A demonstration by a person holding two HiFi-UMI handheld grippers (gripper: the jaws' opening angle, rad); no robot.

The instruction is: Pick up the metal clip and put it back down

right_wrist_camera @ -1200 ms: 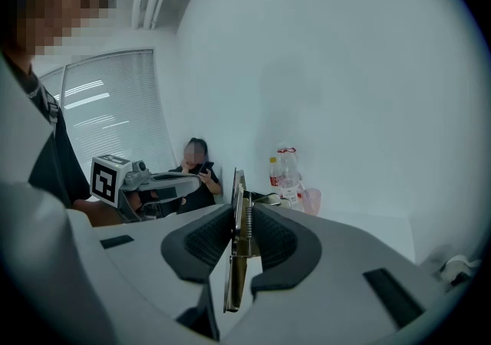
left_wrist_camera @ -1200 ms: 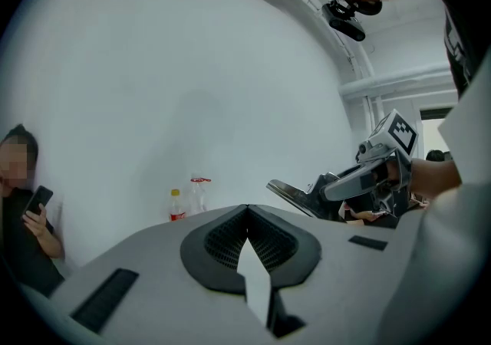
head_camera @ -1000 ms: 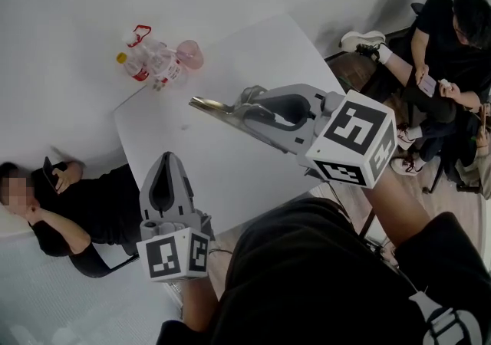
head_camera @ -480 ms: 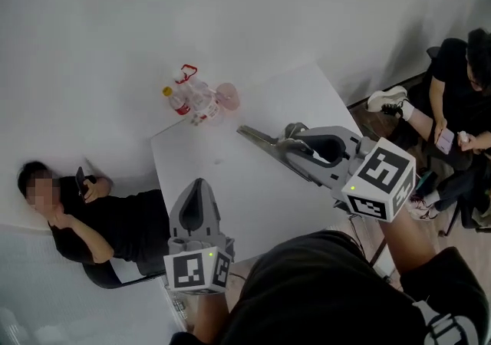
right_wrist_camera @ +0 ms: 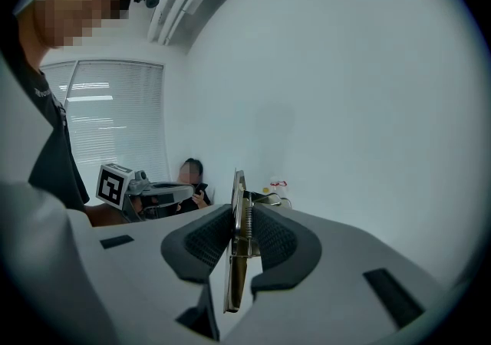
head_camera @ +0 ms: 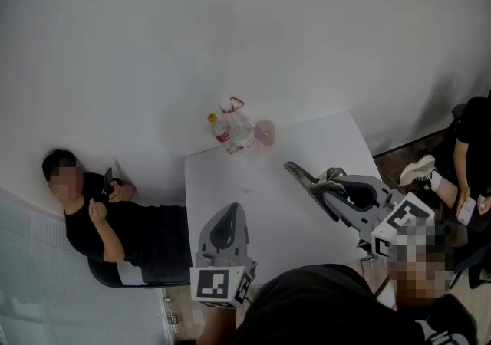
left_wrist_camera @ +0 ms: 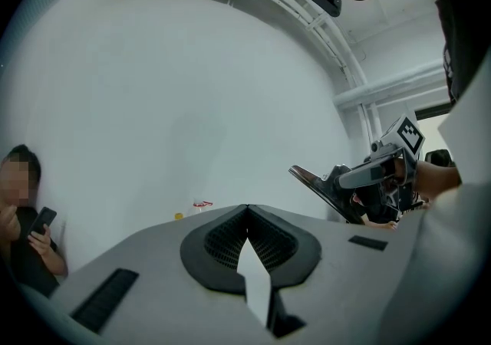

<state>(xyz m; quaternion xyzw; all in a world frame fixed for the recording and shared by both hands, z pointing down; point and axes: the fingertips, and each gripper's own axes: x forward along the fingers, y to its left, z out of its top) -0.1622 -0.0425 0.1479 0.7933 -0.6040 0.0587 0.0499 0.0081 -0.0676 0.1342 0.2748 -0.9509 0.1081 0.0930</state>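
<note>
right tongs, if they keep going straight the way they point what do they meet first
Probably the plastic bottles at the table's far corner. The right tongs, shut on the metal clip, aim roughly at them. Height is unclear, so they might pass above, toward the wall.

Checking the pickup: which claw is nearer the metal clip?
Right. The right claw grips the metal clip; the left claw, shut and empty, is off to the clip's left.

i see the metal clip (right_wrist_camera: 233, 259) silver, left gripper (left_wrist_camera: 247, 208) and right gripper (right_wrist_camera: 238, 211) grey, pads (right_wrist_camera: 201, 242) black, marker cubes (head_camera: 219, 284) black-and-white squares, table (head_camera: 295, 144) white.
</note>
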